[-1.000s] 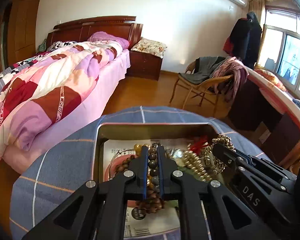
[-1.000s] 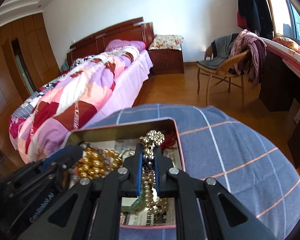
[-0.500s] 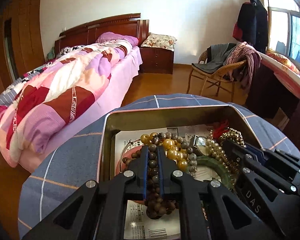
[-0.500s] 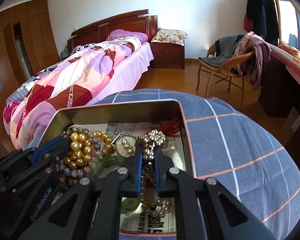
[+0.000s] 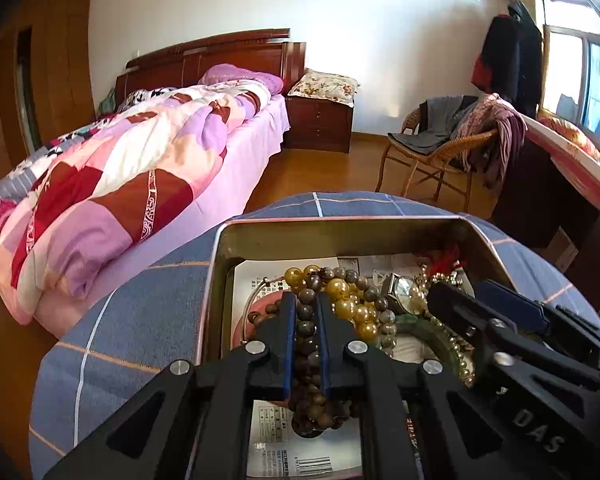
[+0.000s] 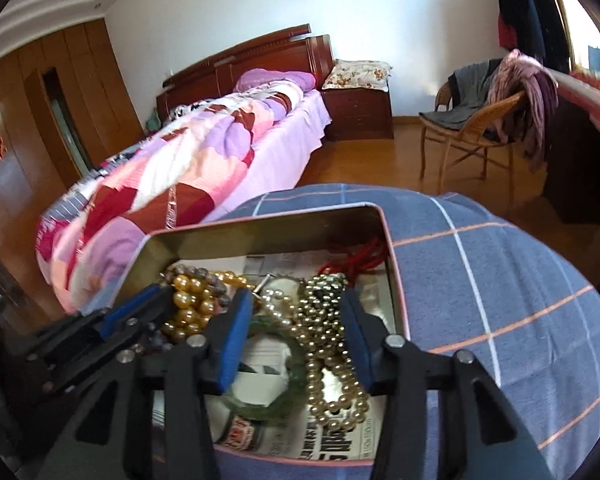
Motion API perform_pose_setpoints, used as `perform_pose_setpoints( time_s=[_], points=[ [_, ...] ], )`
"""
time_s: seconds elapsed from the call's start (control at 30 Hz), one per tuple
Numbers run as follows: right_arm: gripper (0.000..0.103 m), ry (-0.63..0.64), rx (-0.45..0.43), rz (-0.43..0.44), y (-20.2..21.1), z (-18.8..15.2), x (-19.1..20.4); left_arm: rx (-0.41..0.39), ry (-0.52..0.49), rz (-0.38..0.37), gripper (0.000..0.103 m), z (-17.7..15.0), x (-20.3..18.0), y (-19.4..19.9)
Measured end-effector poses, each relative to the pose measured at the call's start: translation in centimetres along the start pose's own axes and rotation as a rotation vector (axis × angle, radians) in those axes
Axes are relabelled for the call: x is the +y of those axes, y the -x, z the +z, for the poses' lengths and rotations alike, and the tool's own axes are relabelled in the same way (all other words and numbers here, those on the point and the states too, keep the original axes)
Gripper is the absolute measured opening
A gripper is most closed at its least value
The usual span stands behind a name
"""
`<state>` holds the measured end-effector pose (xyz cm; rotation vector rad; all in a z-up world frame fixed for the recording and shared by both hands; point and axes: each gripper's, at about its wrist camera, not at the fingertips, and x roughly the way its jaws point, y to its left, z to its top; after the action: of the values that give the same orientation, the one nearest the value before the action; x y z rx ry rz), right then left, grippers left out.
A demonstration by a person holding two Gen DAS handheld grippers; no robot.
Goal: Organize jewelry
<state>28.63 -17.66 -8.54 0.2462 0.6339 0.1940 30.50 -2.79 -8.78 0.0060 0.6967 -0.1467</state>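
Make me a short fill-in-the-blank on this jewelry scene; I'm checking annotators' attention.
1. The left gripper is shut on a strand of ____ wooden beads.
2. The right gripper has its jaws ____.
3. All the jewelry lies inside a metal ____.
4. The green bangle lies on printed ____.

Missing words: brown; open; tin; paper

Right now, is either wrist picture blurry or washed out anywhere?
Left wrist view: the window is blown out white, while the tin stays sharp. Right wrist view: the quilt at left is smeared, and the frame corners are dark.
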Motion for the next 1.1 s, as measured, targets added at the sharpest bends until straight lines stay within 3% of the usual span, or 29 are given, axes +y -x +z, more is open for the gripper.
perform_pose_setpoints(
  time_s=[0.1, 0.17, 0.23, 0.33, 0.5, 0.63, 1.1],
  points=[
    [0.06, -0.043, -0.035, 0.004, 0.8, 0.3, -0.5, 0.006, 0.036, 0.01, 0.038, 0.4, 0.4, 0.4],
    [0.071, -0.104, -0.051, 0.024, 1.6, 0.4, -1.1, 0.003, 0.055, -0.001, 0.073, 0.4, 0.6, 1.0],
    [0.081, -0.161, -0.067, 0.065, 2.6, 0.4, -1.5, -0.025, 0.065, -0.025, 0.075, 0.3, 0.7, 2.2],
    [0.088, -0.158, -0.096, 0.035, 4.1, 0.2, -0.8, -0.038, 0.023, 0.028, 0.076, 0.1, 0.2, 3.6],
    [0.089, -0.151, -0.093, -0.017, 6.0, -0.6, 0.1, -0.012, 0.031, 0.066, 0.076, -1.0, 0.5, 5.0],
    [0.096, -0.149, -0.084, -0.054, 7.4, -1.9, 0.4, 0.004, 0.033, 0.075, 0.076, -2.3, 0.6, 6.5],
    [0.099, -0.083, -0.108, -0.117, 13.5, -4.9, 1.6, -0.02, -0.016, 0.137, 0.076, -6.3, -0.2, 13.1]
  ],
)
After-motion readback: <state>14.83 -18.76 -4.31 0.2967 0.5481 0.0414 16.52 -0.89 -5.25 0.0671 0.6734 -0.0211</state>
